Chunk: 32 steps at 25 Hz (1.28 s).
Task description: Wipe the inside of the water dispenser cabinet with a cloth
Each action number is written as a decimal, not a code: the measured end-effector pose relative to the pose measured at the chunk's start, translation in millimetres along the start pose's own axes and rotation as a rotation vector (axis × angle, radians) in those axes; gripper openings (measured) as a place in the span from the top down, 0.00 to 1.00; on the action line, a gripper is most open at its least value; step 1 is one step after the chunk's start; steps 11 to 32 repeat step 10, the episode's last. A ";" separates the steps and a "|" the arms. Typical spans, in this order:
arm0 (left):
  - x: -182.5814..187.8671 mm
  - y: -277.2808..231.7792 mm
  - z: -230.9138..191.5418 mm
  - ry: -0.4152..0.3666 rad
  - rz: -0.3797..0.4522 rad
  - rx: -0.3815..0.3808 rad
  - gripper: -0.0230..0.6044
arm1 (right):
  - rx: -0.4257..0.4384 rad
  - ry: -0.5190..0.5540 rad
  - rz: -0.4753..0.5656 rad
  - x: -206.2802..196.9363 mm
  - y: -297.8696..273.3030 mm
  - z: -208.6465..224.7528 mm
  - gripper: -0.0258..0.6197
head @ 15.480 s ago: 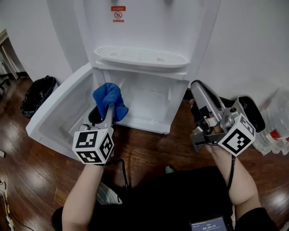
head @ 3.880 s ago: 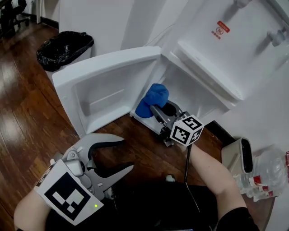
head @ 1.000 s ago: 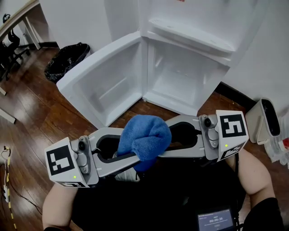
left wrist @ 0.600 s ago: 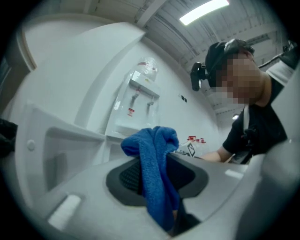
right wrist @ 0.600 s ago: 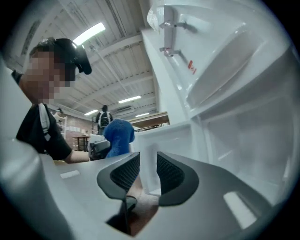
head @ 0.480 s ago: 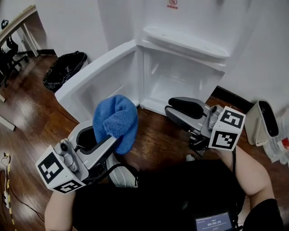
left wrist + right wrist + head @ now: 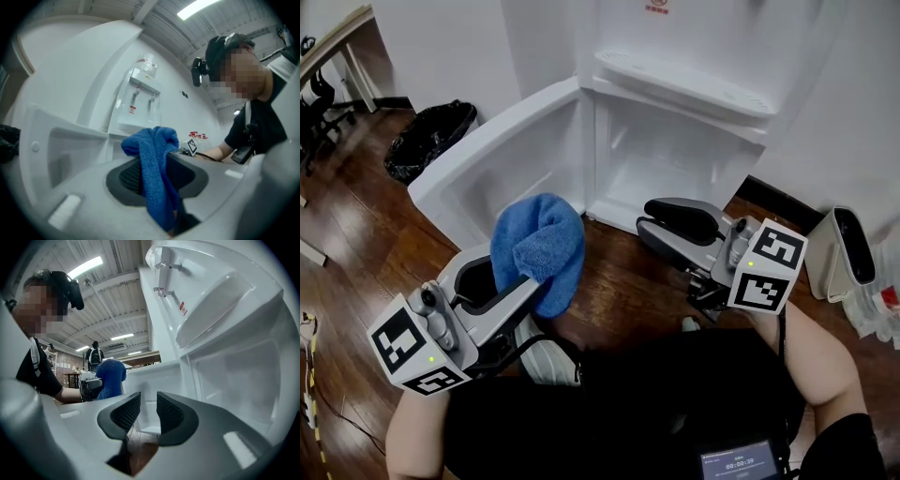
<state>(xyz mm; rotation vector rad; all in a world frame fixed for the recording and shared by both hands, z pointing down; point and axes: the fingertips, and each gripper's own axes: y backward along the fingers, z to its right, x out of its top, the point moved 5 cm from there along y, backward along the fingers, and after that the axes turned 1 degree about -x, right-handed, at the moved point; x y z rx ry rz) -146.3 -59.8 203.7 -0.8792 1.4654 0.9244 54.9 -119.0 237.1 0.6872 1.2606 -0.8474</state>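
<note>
The left gripper [image 7: 534, 286] is clamped on a blue cloth [image 7: 539, 239], which is bunched above the jaws at the lower left of the head view. The cloth's long axis runs up the frame, and its rounded end is pointed toward the open door [image 7: 502, 159]. The right gripper [image 7: 646, 217], at centre right, is held empty and pointed left; its jaws have just been closing to a narrow gap. Beyond both, the water dispenser cabinet [image 7: 675, 164] is seen open at upper centre, with the cloth held outside it over the wooden floor [image 7: 619, 281].
</note>
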 end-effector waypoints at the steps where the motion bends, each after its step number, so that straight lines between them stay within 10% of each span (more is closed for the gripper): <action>1: 0.2 -0.3 -0.2 -0.004 -0.001 -0.001 0.77 | 0.000 0.006 0.001 0.4 -0.1 -0.2 0.80; 32: -2.2 0.0 1.2 -0.003 -0.009 0.000 0.77 | 0.003 0.015 -0.020 -4.2 -1.5 -0.5 0.80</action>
